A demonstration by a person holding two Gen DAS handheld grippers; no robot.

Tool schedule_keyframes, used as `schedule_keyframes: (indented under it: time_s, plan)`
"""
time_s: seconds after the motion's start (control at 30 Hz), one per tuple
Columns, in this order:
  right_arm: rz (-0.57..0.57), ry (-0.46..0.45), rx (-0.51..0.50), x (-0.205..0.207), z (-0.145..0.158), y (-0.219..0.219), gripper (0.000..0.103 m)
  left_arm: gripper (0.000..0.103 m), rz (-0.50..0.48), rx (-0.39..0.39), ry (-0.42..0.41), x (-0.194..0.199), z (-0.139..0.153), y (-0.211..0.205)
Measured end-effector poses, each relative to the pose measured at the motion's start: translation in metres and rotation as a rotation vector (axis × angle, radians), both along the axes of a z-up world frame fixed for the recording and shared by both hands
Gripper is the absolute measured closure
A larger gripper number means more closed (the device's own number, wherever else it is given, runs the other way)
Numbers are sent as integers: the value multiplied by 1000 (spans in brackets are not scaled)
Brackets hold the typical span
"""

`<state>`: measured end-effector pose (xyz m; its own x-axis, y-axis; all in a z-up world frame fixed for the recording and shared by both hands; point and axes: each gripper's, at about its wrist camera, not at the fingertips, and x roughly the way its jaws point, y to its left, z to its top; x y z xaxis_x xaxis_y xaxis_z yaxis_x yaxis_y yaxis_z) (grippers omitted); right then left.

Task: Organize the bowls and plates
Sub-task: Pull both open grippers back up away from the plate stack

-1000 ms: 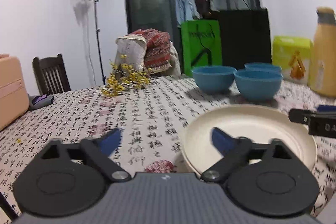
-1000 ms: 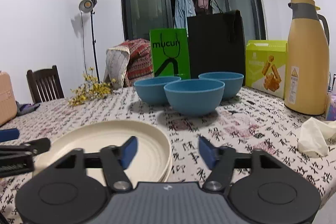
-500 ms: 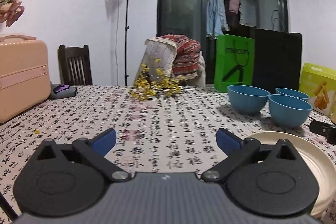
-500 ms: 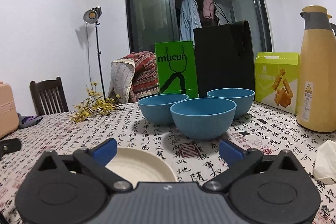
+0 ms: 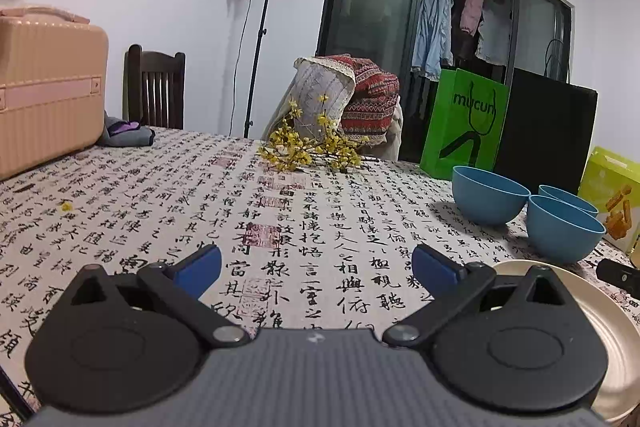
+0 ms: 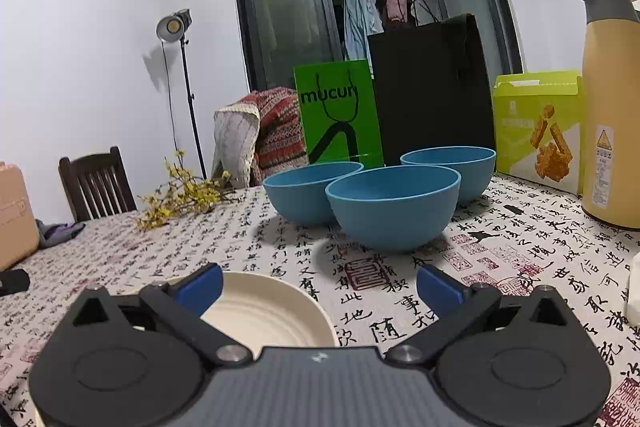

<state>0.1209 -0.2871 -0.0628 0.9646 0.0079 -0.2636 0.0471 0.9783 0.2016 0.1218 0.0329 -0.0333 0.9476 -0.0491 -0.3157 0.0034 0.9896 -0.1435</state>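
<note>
Here both tools stand with their jaws spread wide and nothing between the pads. The right tool (image 6: 318, 287) has just been opening and now sits at full width; the cream plates (image 6: 264, 311) lie on the table (image 6: 520, 239) directly under its left finger, free of any grip. From the left tool (image 5: 316, 265) the same plates (image 5: 616, 339) show low at its right, and only patterned cloth lies ahead of its pads.

Three blue bowls wait ahead of the right tool: the nearest bowl (image 6: 394, 207) just in front, a second bowl (image 6: 308, 191) ahead to the left, a third bowl (image 6: 456, 167) ahead to the right, all clustered close, rims nearly meeting.

The step in hand looks like going for a bowl to nest it with the others. To do it well, I would take the nearest bowl by its rim, one pad inside and one outside, on the side facing the tool, so that the neighbours are not knocked. Lift it straight up before carrying it across, then lower it centred into another bowl. The yellow flask (image 6: 612, 107) at far right and the white tissue at the right edge are best kept clear of.
</note>
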Motion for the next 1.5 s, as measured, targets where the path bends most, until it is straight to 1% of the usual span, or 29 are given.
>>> schedule_keyframes:
  time_s: [0.2,0.73,1.5]
  plan:
    - [12,11,9,2,0,-1,0,0,-1,6,-14,-1,-1,-2]
    - [2,0,0,-1,0,0,0,0,16,19,-36,-4,-2,-4]
    - [3,0,1,-1,0,0,0,0,18,18,-37,-5,-2,-4]
